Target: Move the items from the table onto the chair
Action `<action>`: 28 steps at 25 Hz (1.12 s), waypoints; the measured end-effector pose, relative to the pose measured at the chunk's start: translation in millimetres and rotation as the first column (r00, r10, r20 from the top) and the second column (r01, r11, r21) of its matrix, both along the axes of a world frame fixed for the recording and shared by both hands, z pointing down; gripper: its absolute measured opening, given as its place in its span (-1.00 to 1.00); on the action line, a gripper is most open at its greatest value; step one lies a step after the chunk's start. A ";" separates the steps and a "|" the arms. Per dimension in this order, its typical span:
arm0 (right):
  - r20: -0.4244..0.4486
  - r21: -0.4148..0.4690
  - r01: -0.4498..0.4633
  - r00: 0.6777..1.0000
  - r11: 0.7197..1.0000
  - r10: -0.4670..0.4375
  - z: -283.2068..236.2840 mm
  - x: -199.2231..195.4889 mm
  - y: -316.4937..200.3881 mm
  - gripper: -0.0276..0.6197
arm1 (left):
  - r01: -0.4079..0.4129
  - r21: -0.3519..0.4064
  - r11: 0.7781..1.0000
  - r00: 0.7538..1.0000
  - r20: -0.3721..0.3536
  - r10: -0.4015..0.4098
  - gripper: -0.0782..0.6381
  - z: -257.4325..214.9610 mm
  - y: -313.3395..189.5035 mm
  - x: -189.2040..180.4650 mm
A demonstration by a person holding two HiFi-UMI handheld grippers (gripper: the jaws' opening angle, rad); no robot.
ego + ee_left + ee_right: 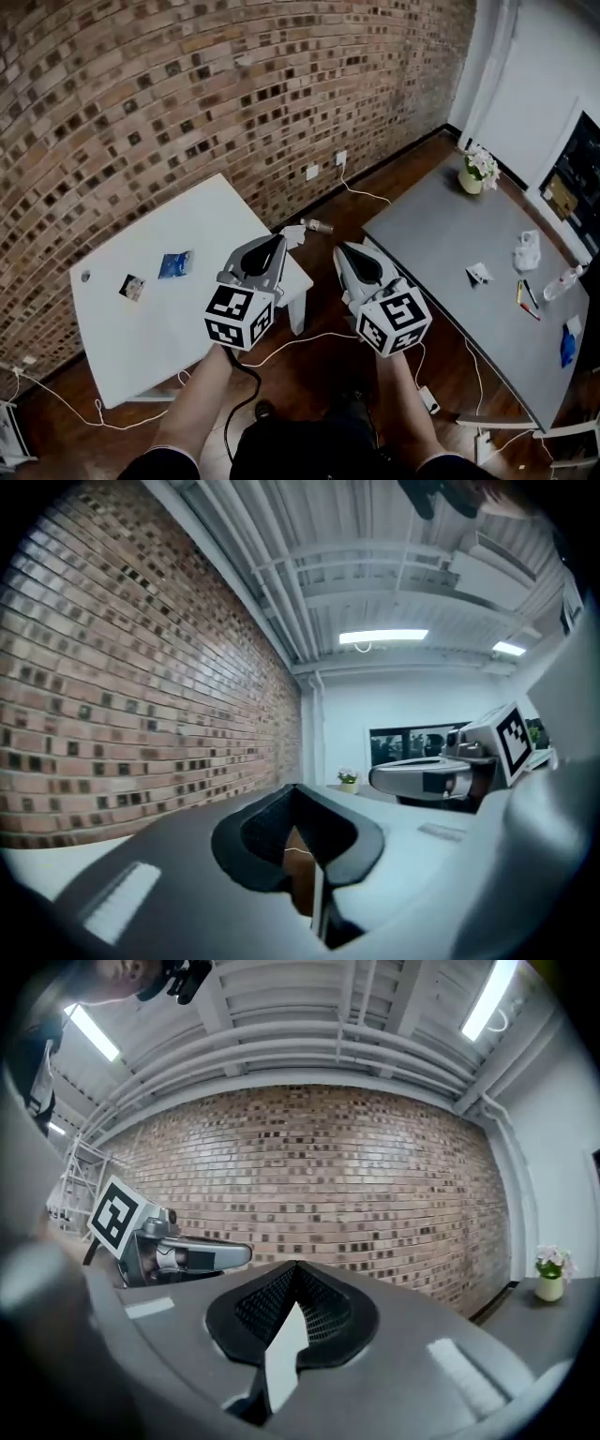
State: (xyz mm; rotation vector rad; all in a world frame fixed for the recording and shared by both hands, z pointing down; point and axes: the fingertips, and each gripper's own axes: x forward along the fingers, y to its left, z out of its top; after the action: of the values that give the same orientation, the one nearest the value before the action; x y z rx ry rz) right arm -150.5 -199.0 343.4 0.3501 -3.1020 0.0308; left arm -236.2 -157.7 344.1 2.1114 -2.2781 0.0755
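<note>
Both hands hold their grippers side by side, near each other but not touching, tips pointing away from the person toward the brick wall point(187, 94). The left gripper point(286, 237) is clenched, its jaws pressed together with only a thin seam between the pads. The right gripper point(339, 251) is clenched in the same way, its dark pads meeting in a point. Neither one grasps any item.

Just left of the left gripper, and below it, stands a white table point(159, 342); in the head view the gripper overlaps the table's right corner. On that table, well to the left of the left gripper, lies a blue packet point(175, 264), and a little farther left of it a small dark packet point(132, 287). Both are apart from the jaws.

To the right of the right gripper stands a grey table point(431, 234). On it, well apart from the jaws, lie a folded paper point(479, 273), a crumpled white thing point(528, 251), some pens point(525, 298), a bottle point(562, 281) and a blue item point(568, 345). Farthest off, ahead and to the right of the right gripper, a flower pot point(476, 171) stands at that table's far end.
</note>
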 end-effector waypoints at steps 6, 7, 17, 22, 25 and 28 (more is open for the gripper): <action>-0.010 0.001 0.158 0.987 0.987 -0.158 3.4 -92.6 96.3 -0.91 | 0.204 -0.021 0.979 0.978 -0.038 -0.204 -0.75 11.3 117.8 -95.8; -0.010 0.001 0.183 0.983 0.983 -0.183 2.8 -106.5 110.5 -0.91 | 0.235 -0.026 0.972 0.971 -0.046 -0.236 -0.75 13.0 136.4 -108.9; -0.027 -0.008 0.405 0.914 0.914 -0.405 6.8 -209.5 223.7 -0.91 | 0.456 -0.033 0.890 0.886 -0.085 -0.457 -0.75 18.0 266.0 -191.4; -0.034 -0.002 0.451 0.892 0.893 -0.450 6.0 -228.1 241.7 -0.91 | 0.503 -0.031 0.864 0.858 -0.106 -0.503 -0.75 20.2 289.5 -207.2; -0.043 -0.002 0.461 0.886 0.887 -0.461 6.5 -232.6 244.6 -0.91 | 0.507 -0.037 0.861 0.854 -0.111 -0.508 -0.75 22.2 291.7 -210.2; -0.048 0.001 0.462 0.886 0.887 -0.462 8.0 -233.4 242.5 -0.91 | 0.500 -0.041 0.865 0.859 -0.103 -0.501 -0.75 24.4 288.2 -209.3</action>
State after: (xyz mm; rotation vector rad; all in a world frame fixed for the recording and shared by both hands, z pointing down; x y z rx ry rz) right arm -383.8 43.5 351.4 -0.3912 -3.0476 -0.0045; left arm -445.5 130.5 368.6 1.4042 -2.6573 -0.0419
